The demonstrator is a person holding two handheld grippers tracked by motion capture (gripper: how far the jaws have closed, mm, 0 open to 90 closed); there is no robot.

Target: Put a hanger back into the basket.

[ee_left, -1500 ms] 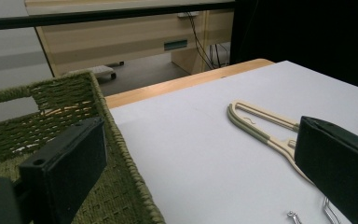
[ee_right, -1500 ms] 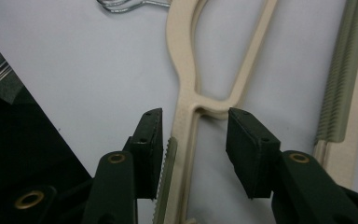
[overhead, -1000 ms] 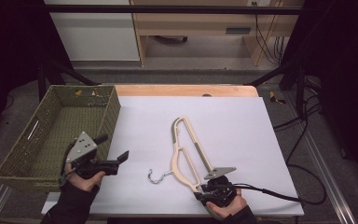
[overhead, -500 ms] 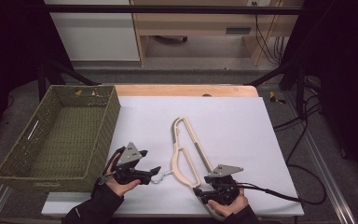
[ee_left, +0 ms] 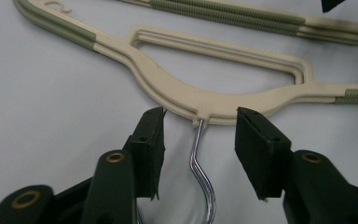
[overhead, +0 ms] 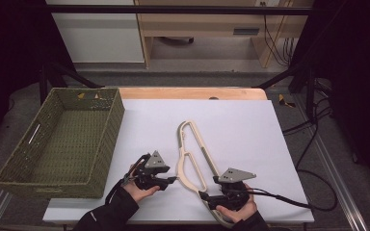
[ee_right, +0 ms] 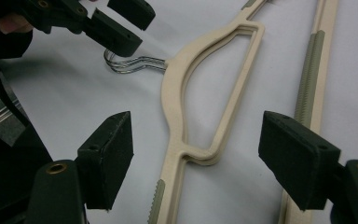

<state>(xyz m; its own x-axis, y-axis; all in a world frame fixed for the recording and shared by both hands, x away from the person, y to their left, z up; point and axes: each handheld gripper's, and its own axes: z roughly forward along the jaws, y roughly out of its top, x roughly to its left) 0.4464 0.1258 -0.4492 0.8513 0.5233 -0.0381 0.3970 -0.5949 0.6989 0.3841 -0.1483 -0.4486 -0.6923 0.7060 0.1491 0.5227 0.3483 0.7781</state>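
A cream plastic hanger [overhead: 205,150] with a metal hook lies flat on the white sheet, and both grippers are at its near end. My left gripper [overhead: 171,180] sits low at the hook side. In the left gripper view, its jaws [ee_left: 200,116] stand on either side of the hook's stem [ee_left: 196,154], just short of the hanger's neck [ee_left: 177,93]. They have just been closing, and the pads are clear of the wire. My right gripper [overhead: 203,196] has just been opening. Its wide jaws [ee_right: 198,126] straddle the hanger's shoulder [ee_right: 172,102] without touching it.
A green woven basket [overhead: 110,140] stands at the table's left, close to my left hand. The white sheet [overhead: 250,130] stretches bare to the right and back. A wooden strip [overhead: 192,93] edges the far side. Black cables [overhead: 289,202] trail off right.
My left gripper has moved right from beside the basket and come down at the hanger's hook, its jaws narrowing around the stem. The right hand has stayed in place, its jaws spreading.
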